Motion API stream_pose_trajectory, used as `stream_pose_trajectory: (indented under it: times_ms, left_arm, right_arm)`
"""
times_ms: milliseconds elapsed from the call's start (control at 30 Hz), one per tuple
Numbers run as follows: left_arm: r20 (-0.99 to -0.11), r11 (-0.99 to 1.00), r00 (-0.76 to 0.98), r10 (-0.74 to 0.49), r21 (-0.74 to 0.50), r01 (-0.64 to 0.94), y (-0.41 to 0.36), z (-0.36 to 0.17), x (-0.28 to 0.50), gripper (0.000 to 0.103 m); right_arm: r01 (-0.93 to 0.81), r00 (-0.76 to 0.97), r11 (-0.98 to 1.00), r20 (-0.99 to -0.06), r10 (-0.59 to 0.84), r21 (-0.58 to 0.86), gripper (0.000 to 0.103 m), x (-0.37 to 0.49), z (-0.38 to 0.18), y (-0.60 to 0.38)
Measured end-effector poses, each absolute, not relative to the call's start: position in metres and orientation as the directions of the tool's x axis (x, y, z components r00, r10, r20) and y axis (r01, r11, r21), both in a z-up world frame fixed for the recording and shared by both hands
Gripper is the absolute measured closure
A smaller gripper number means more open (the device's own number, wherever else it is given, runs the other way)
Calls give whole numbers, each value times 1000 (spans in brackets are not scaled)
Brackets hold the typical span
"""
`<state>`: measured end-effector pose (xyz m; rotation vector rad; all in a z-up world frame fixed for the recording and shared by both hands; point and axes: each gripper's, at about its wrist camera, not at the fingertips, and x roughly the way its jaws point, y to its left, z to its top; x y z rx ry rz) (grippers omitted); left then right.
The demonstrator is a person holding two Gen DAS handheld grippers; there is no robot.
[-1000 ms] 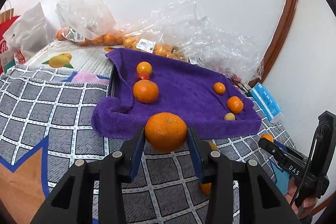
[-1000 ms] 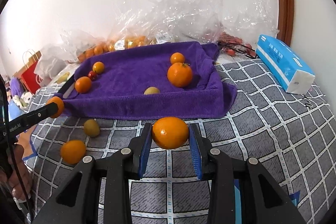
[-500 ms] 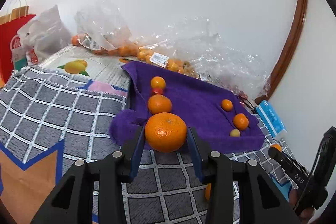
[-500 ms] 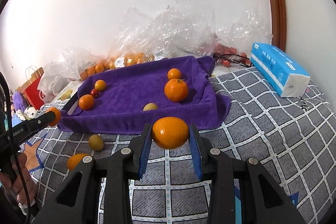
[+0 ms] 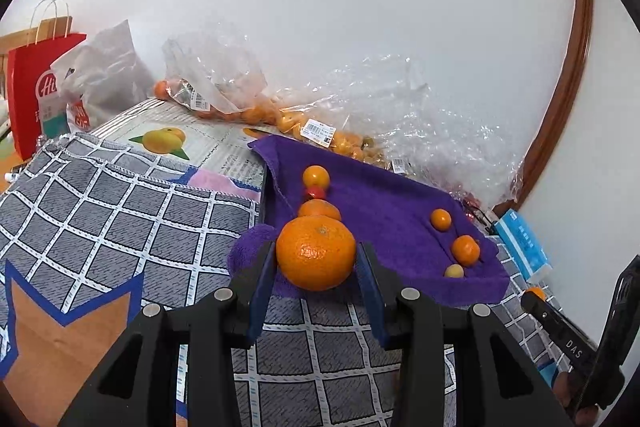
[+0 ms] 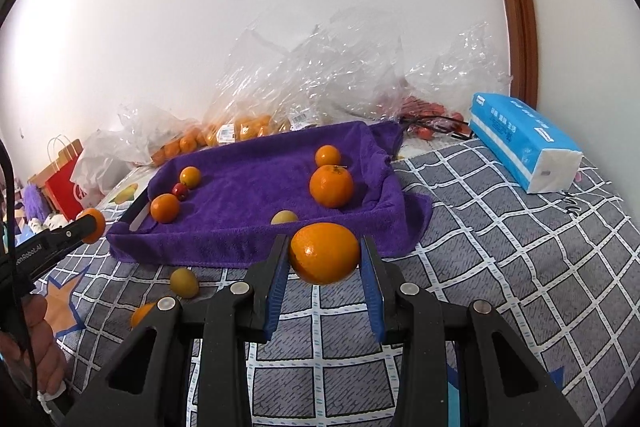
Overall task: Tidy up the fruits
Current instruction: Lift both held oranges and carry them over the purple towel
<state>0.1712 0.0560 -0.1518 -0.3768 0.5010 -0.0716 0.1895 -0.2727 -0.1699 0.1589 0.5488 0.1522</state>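
Each of the 2 grippers clamps 1 orange: the left gripper holds a large orange, the right gripper a smooth orange, both just short of the purple towel tray at 12 o'clock. The tray holds 4 oranges, 1 red fruit and 1 yellow fruit. On the checked cloth at 9 o'clock lie 1 green fruit and 1 orange, with 1 tissue pack at 2 o'clock.

Fruit count, right wrist view

Seven oranges, two yellow-green fruits, one small red fruit; bagged fruit at twelve o'clock uncountable.
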Motion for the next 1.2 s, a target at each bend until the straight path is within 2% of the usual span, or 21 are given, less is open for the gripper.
stream_pose_trajectory:
  times_ms: [300, 467, 633, 900, 1033, 1200]
  left_arm:
    - [-450, 893, 866, -217, -450, -10, 78, -130, 171, 64]
    - [-444, 928, 876, -189, -371, 12, 77, -99, 180, 64]
    - [-448, 945, 873, -194, -324, 44, 70, -89, 207, 64]
    - [-457, 947, 862, -217, -312, 73, 65, -109, 245, 64]
    - [-519, 954, 831, -198, -296, 43, 67, -128, 256, 64]
    - [-526, 948, 821, -224, -313, 58, 65, -134, 258, 64]
  right_arm:
    - [-94, 861, 985, -486, 152, 143, 68, 185, -140, -264]
    - [-105, 874, 989, -464, 143, 107, 68, 193, -110, -252]
    - [-103, 874, 987, -462, 149, 123, 68, 217, -99, -248]
    - [-78, 871, 980, -465, 157, 185, 68, 255, -115, -254]
    - [-64, 862, 978, -483, 153, 196, 68, 267, -138, -256]
    - [-63, 844, 976, -511, 164, 209, 68, 275, -149, -259]
